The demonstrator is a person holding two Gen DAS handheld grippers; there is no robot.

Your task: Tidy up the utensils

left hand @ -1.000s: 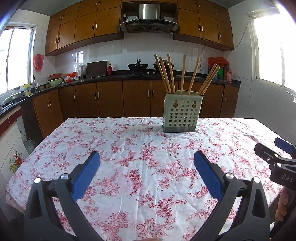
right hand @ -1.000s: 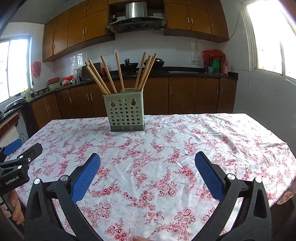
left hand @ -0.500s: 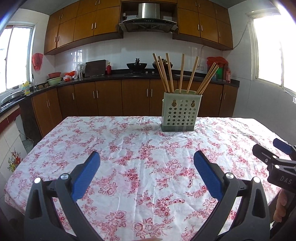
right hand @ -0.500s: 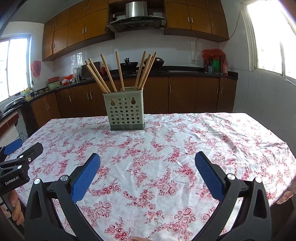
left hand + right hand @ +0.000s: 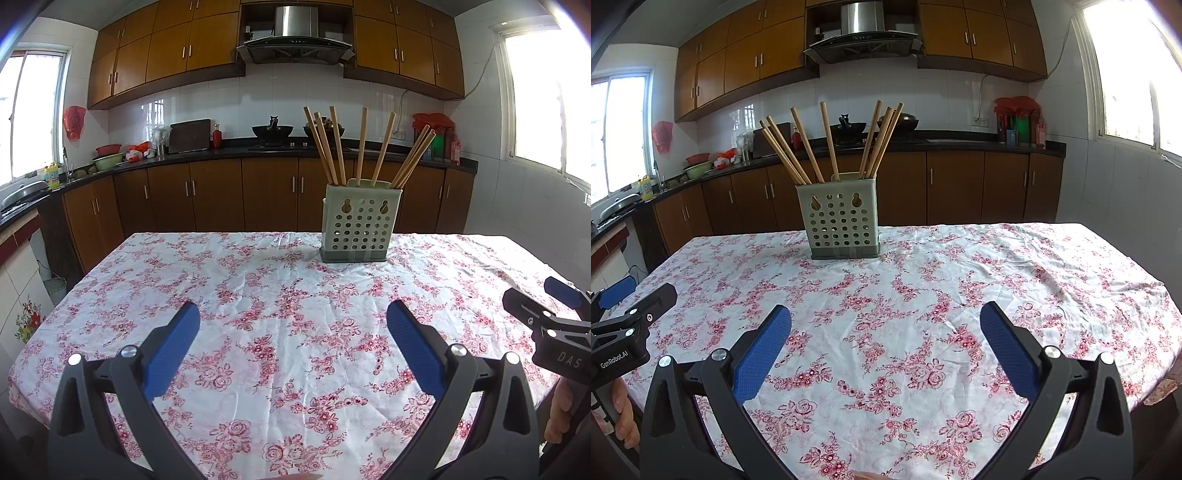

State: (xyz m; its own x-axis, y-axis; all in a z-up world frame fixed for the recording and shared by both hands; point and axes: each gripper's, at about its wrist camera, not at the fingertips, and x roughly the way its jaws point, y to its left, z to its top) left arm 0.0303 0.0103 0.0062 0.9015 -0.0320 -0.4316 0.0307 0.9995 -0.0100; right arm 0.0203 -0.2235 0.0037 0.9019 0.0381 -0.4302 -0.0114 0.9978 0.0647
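A long table under a white cloth printed with red roses (image 5: pixel 280 295) filled most of the room in front of me, with brown kitchen cabinets and a dark counter behind it. Toward the far side of that cloth stood the pale green perforated plastic utensil holder (image 5: pixel 356 225), upright, and out of its top fanned a bunch of plain wooden chopsticks (image 5: pixel 360 146), some leaning left, some right. No loose utensil lay anywhere on the cloth that I could see. Nearer me, the left gripper (image 5: pixel 293 341) hung low over the near edge of the table with its blue-padded jaws spread wide and nothing between them; the right gripper (image 5: pixel 886 341) did the same beside it, equally empty. Both were well apart from the holder. To my eye the sorting looked finished, or else a fresh round was about to begin. If more was wanted, one gripper would have needed to reach across and close gently on a single stick.
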